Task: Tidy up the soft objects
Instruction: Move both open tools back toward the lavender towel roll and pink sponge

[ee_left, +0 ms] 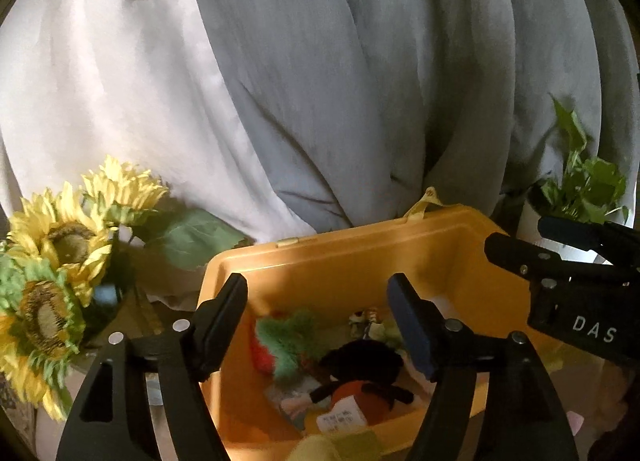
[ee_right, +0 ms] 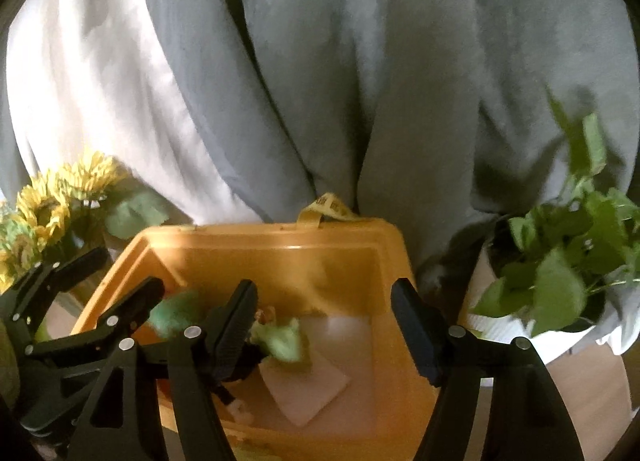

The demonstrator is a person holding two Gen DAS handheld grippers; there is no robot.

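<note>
Yellow bin (ee_left: 360, 257) holds plush toys (ee_left: 320, 361)

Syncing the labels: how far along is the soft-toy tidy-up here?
Done: several soft toys already lie in the yellow bin. In hand: nothing; the left gripper and right gripper both hang open above the bin. Left: a yellow-green soft thing sits at the bin's near edge, possibly still to sort.
</note>
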